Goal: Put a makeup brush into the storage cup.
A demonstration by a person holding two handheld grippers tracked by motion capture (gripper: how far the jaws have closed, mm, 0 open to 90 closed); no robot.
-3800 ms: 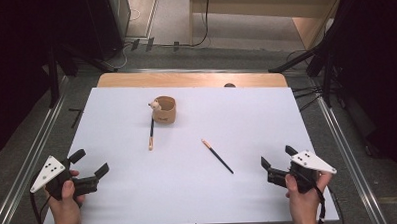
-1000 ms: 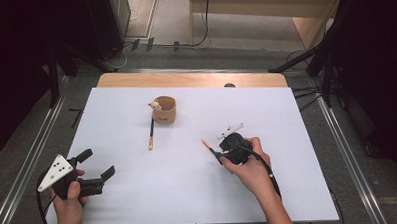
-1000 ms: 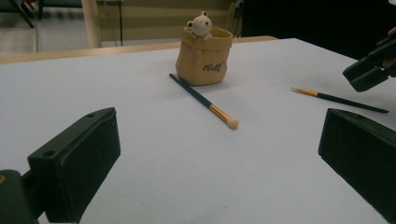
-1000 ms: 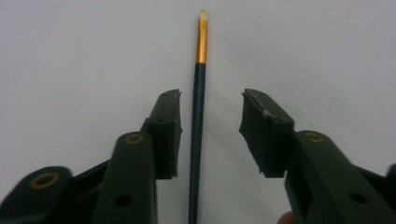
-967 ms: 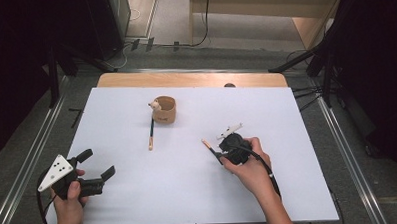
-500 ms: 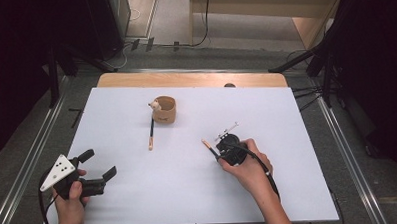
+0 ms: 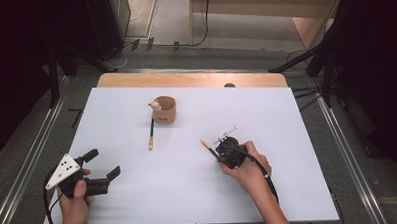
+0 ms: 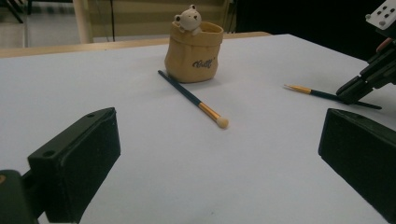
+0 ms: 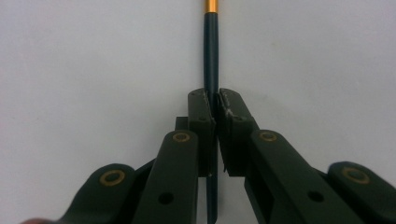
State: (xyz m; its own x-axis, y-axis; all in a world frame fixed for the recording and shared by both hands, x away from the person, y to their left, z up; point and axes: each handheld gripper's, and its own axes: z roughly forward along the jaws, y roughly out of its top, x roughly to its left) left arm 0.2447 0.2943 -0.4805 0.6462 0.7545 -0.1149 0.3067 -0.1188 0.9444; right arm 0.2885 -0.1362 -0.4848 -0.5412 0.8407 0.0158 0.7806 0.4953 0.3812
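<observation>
Right gripper view: right claw [image 9: 215, 100] pinched tight on the dark handle of a thin brush [image 9: 211, 51], jaws have just been closing, pads press the handle from both sides. Handle runs straight up between the jaws, gold ferrule at the top edge, tail end pokes out below between the linkage arms. Brush lies flat on the white surface [image 9: 84, 60].

Left gripper view: left claw [image 8: 215, 154] wide open, nothing between the jaws, low over the surface [image 8: 140, 154]. Beyond it a second brush [image 8: 194, 99], dark handle, gold ferrule, pale tip pointing toward the camera, far end just beside the holder. Tan sack-shaped holder [image 8: 194, 53] with a small bear figure [image 8: 187, 19] on its rim, upright. Far right, the other claw gripping the first brush [image 8: 310, 92].

High view, near to far: left hand [image 7: 74, 204] at the near left corner with the open left claw [image 7: 101, 168], well apart from everything. Right hand [image 7: 248, 170] near the middle-right, right claw [image 7: 220, 151] on the brush [image 7: 206, 143], tip end sticking out up-left. Second brush [image 7: 151, 133] lies loose, left of centre. Holder [image 7: 165, 109] behind it, toward the far edge.
</observation>
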